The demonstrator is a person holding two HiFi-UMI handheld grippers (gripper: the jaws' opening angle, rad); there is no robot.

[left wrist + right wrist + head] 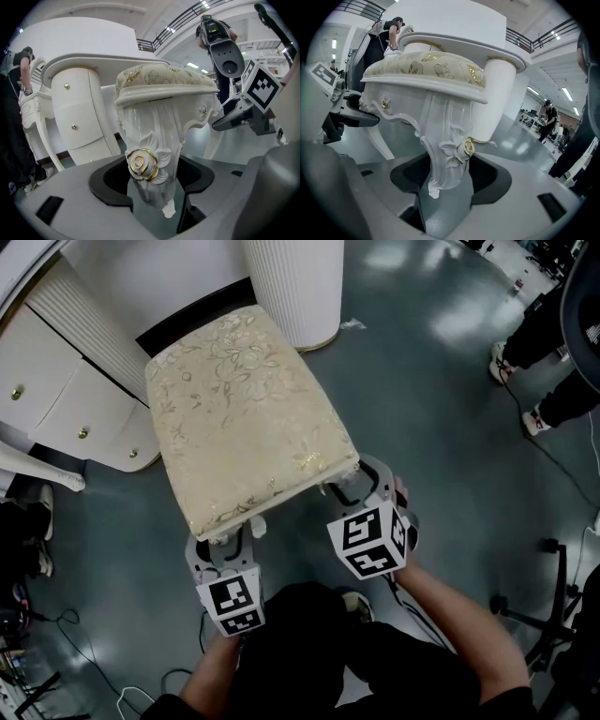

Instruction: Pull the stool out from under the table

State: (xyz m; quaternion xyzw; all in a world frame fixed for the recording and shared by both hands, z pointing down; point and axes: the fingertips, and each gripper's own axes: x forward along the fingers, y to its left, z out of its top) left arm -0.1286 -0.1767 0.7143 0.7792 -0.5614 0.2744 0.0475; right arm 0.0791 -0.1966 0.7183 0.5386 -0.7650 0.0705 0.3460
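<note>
Stool (244, 418) legs sit clamped in your left tongs (227, 538) and right tongs (361, 482), so pull both back evenly.

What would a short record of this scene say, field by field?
Object: cream floral-cushioned stool with white carved legs
Position: mostly clear of the white table
Left gripper: shut on the near-left leg
Right gripper: shut on the near-right leg
Floor: glossy grey

The stool (246, 418) has a cream, gold-floral cushion (426, 65) and white legs (157, 126) with gold-rimmed roses (140, 164).
</note>
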